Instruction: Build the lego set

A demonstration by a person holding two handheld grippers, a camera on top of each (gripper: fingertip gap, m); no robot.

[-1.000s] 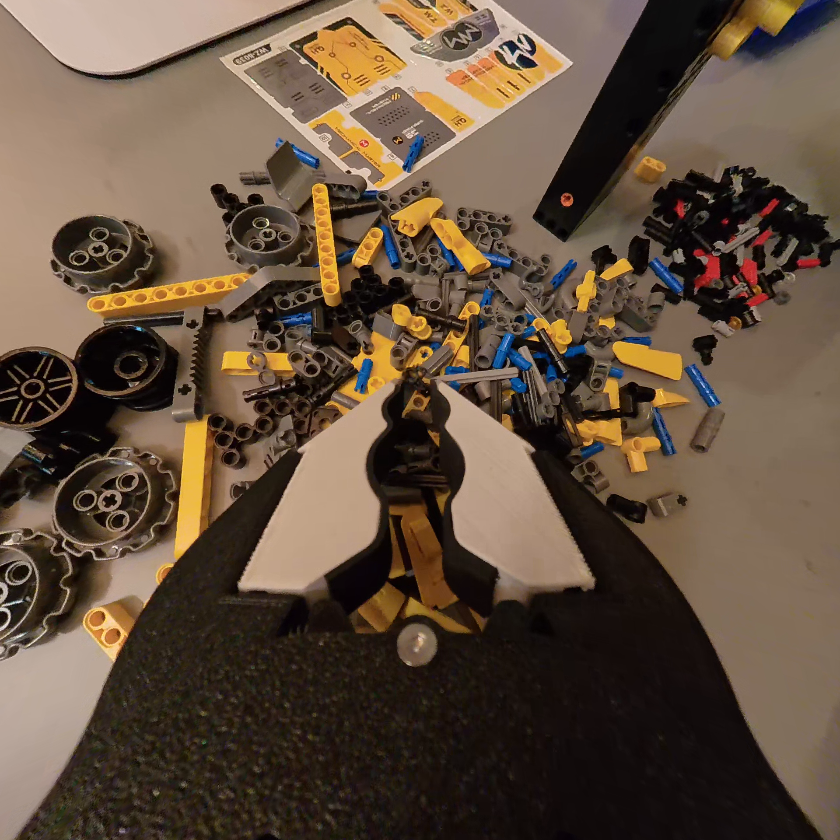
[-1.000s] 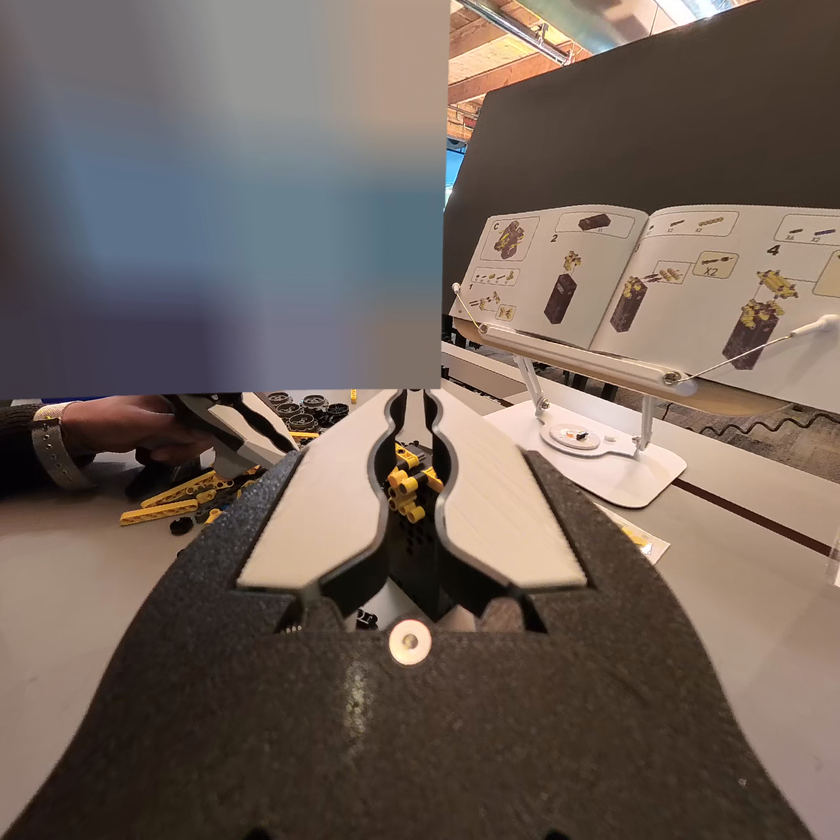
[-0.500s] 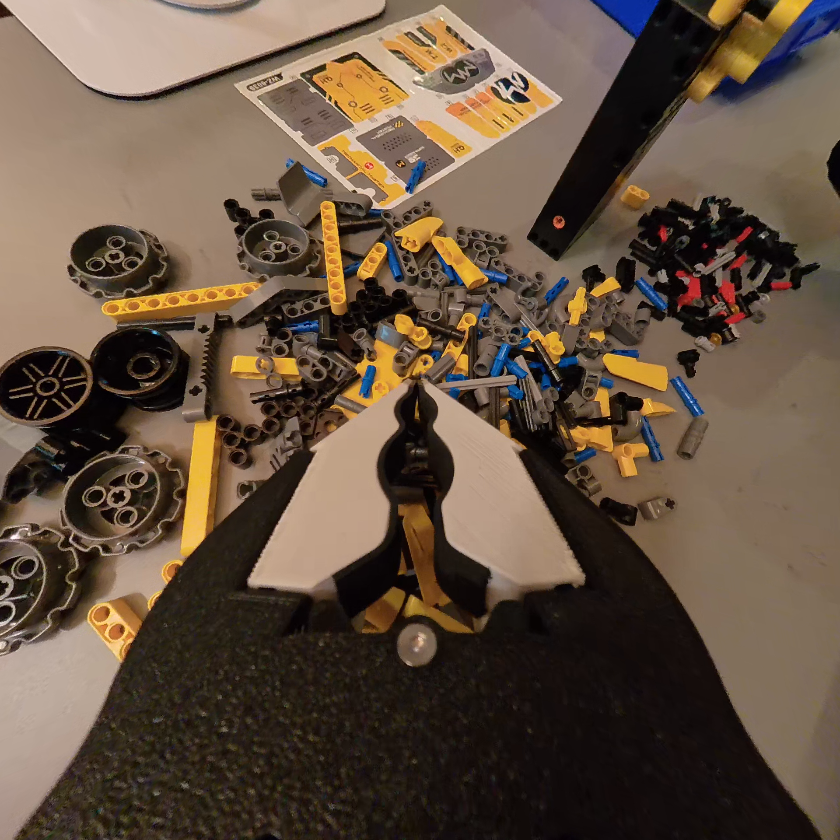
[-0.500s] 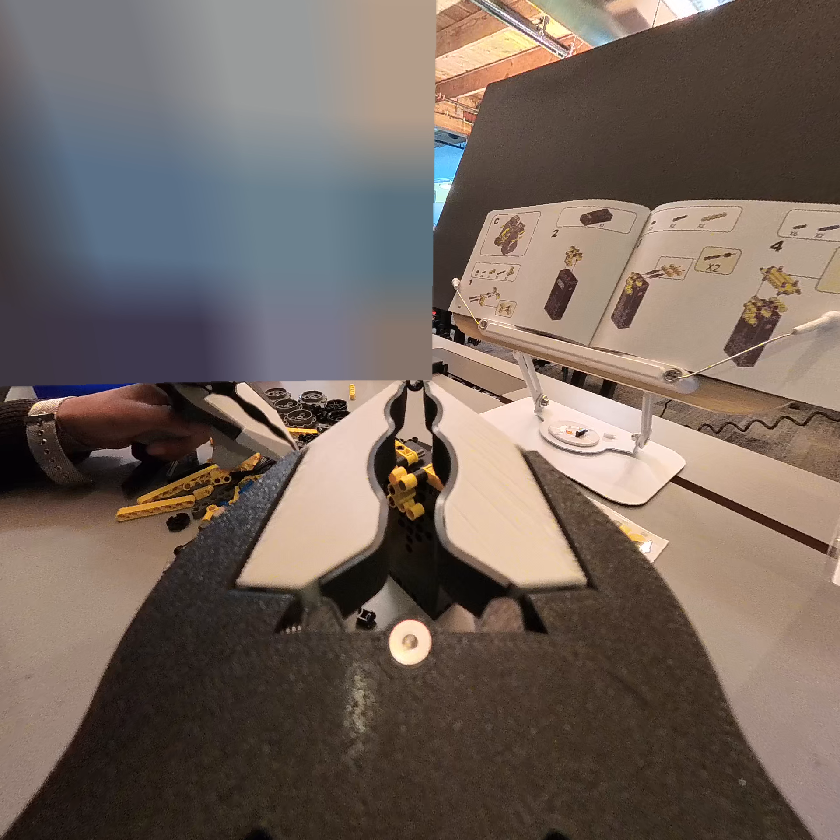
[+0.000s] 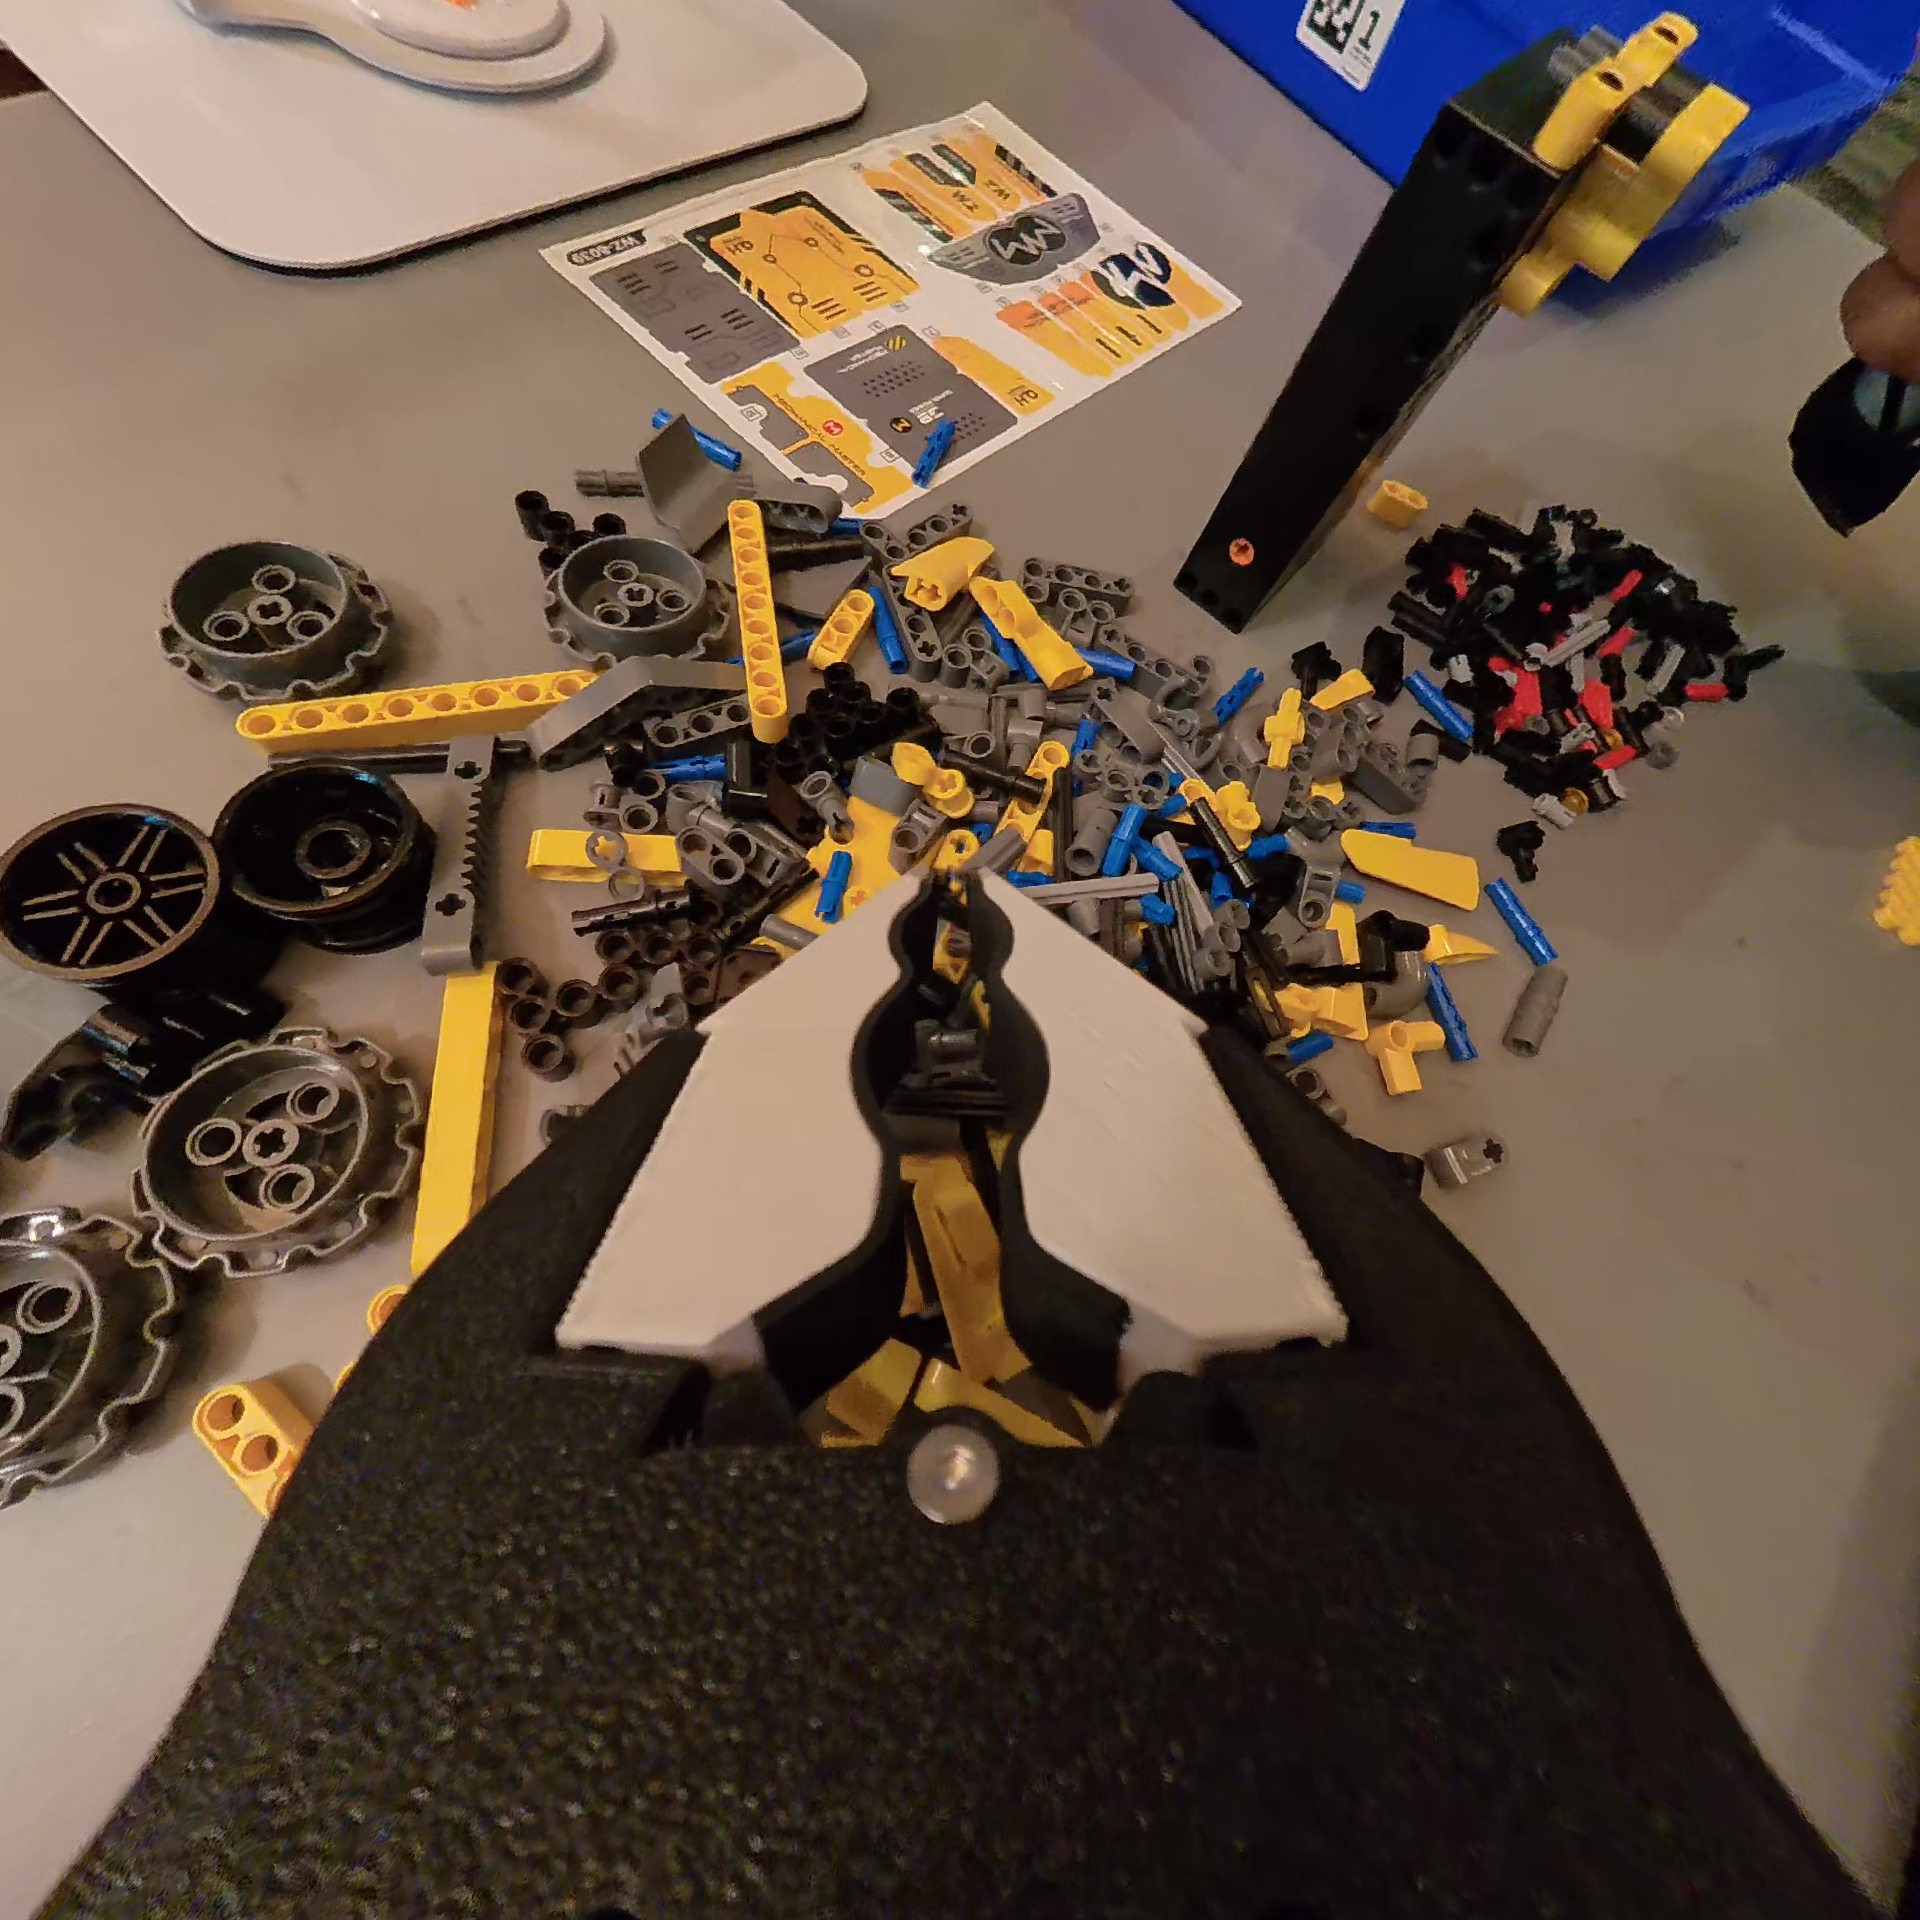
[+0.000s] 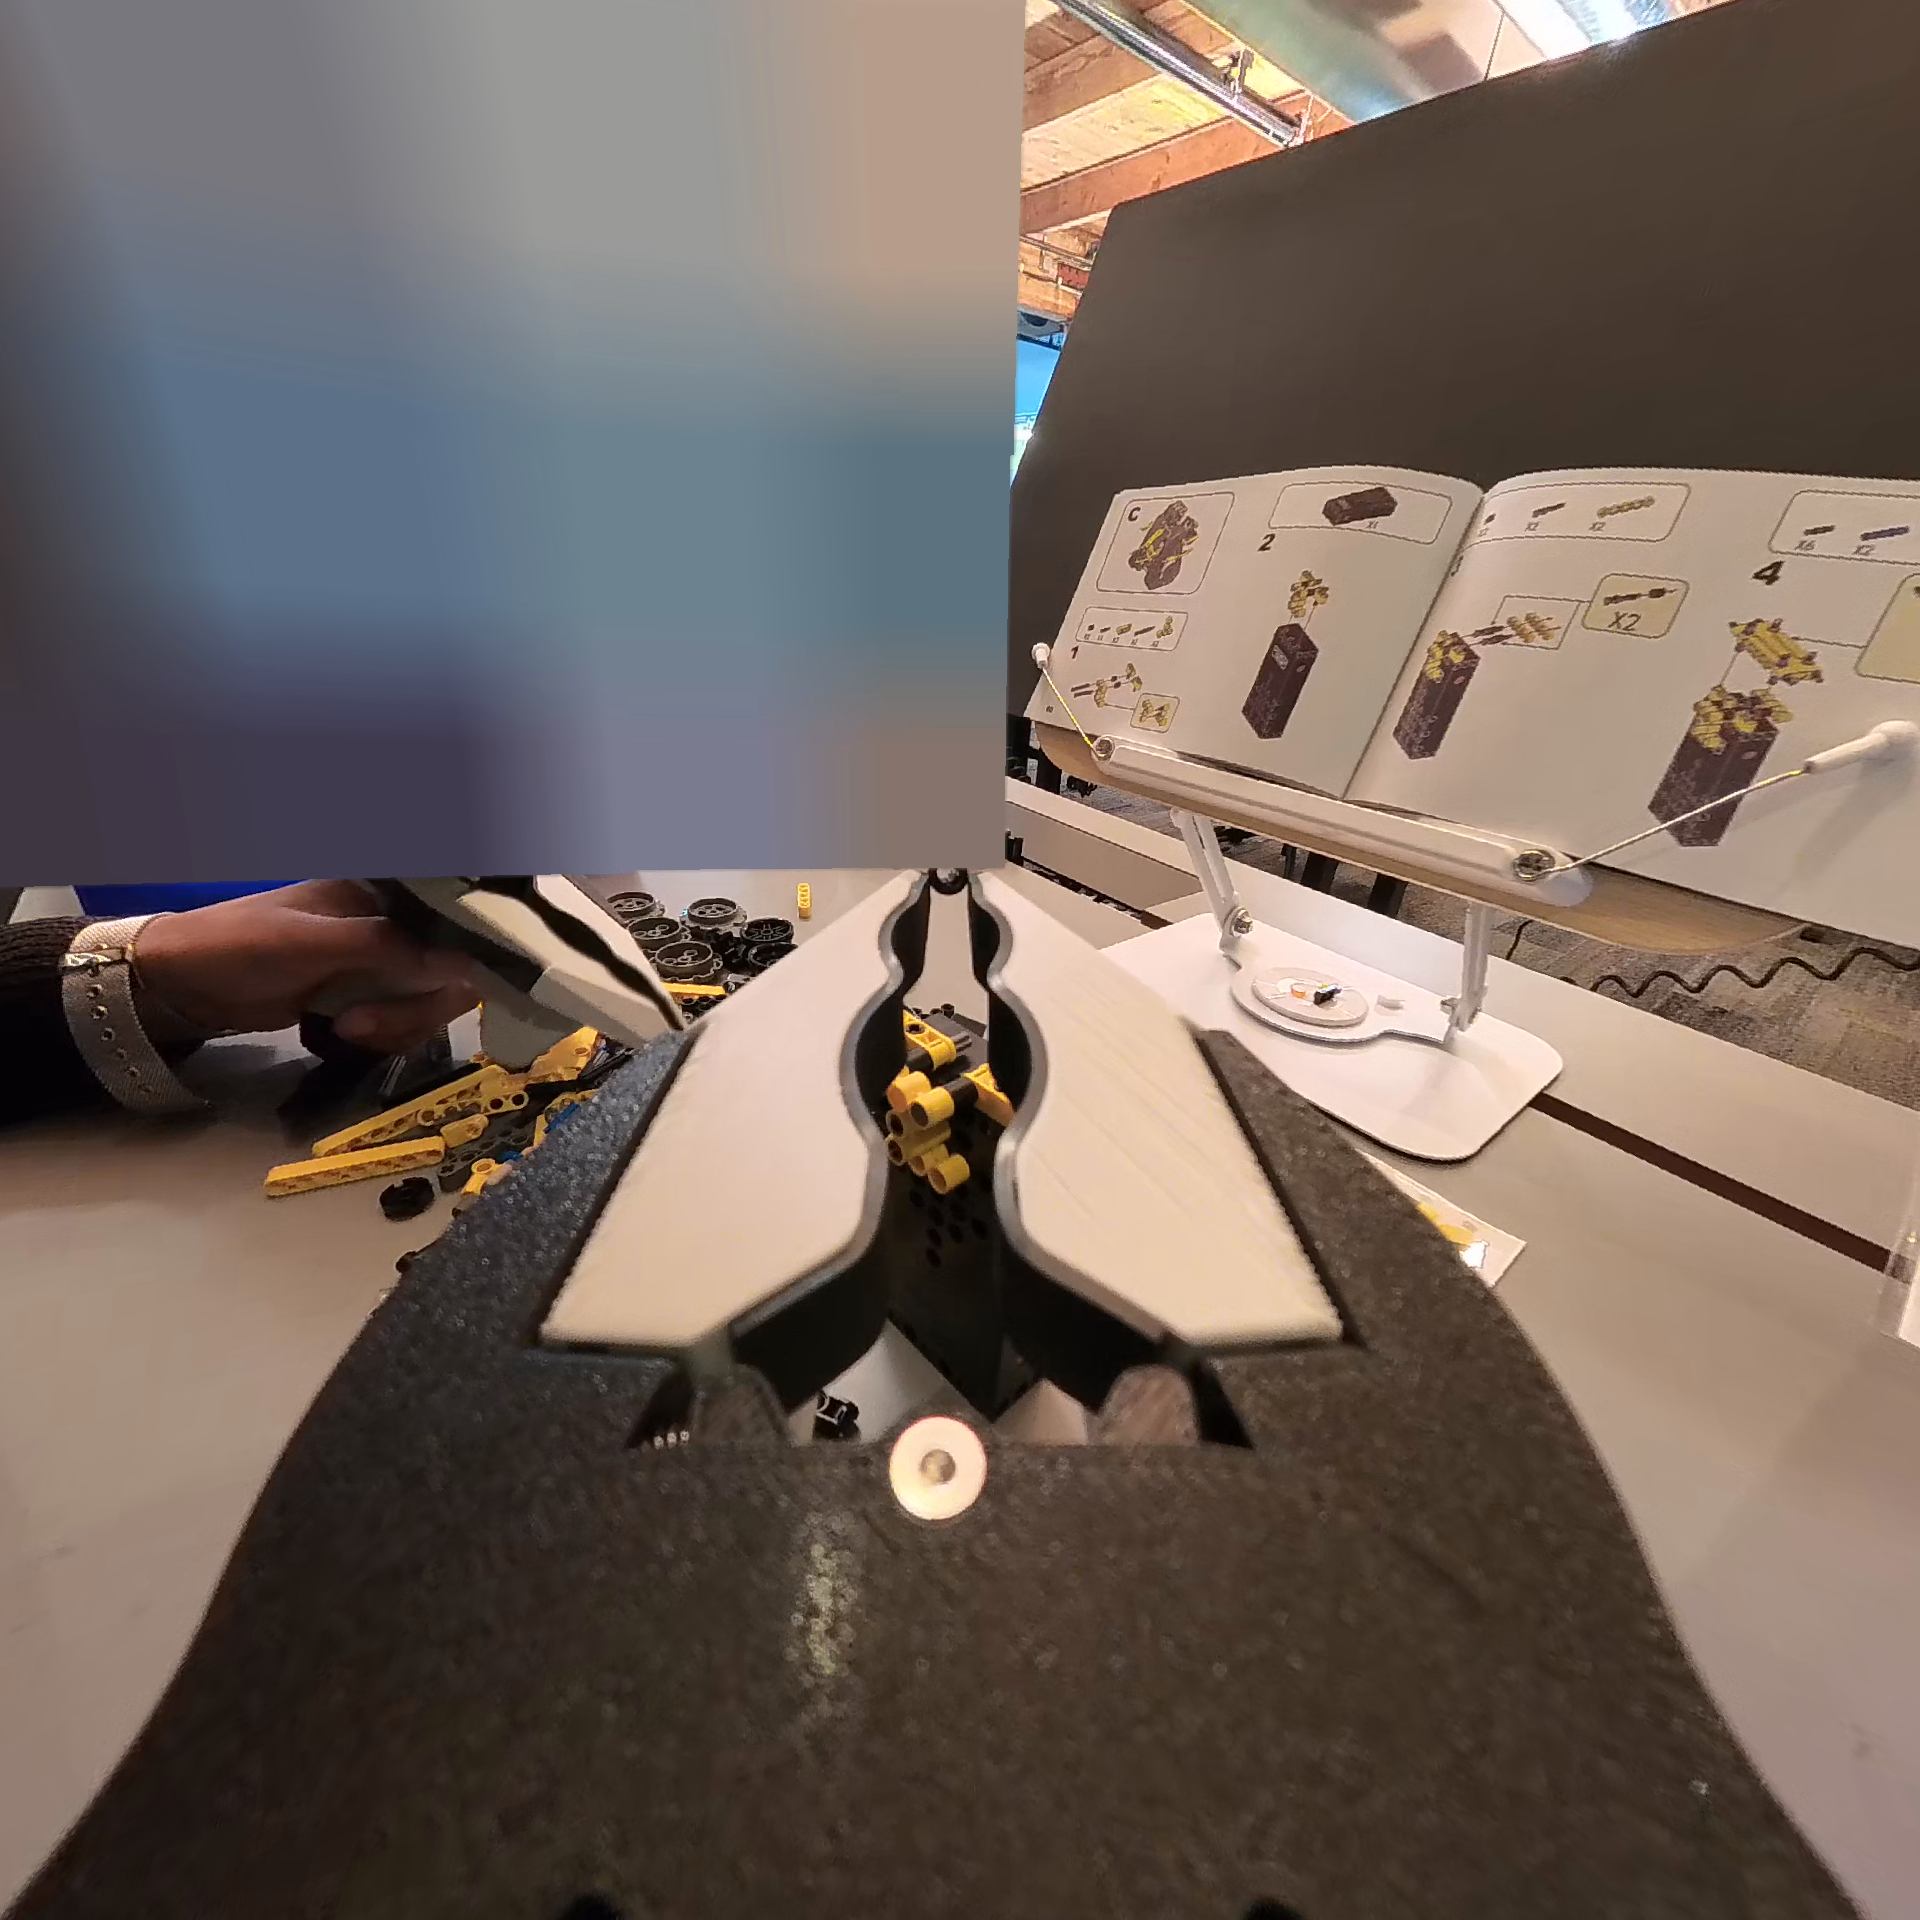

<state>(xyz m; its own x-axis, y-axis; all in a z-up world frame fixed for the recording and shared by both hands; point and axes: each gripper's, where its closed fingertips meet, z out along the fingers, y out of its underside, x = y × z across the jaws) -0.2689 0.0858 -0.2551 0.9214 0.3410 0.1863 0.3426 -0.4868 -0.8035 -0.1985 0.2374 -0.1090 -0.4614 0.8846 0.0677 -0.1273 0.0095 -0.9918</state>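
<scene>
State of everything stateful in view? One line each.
left gripper: shut, tips over the parts pile; a pinched piece can't be confirmed
right gripper: shut
black block: tilted, lower end on the table, yellow pieces fitted at its top
booklet: open on its stand
sticker sheet: flat on the table
parts pile: loose, unsorted
grey hubs: lying flat

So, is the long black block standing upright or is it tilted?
Tilted. In the left wrist view the long black block leans, only its lower end resting on the grey table, yellow pieces on its raised end.
</scene>
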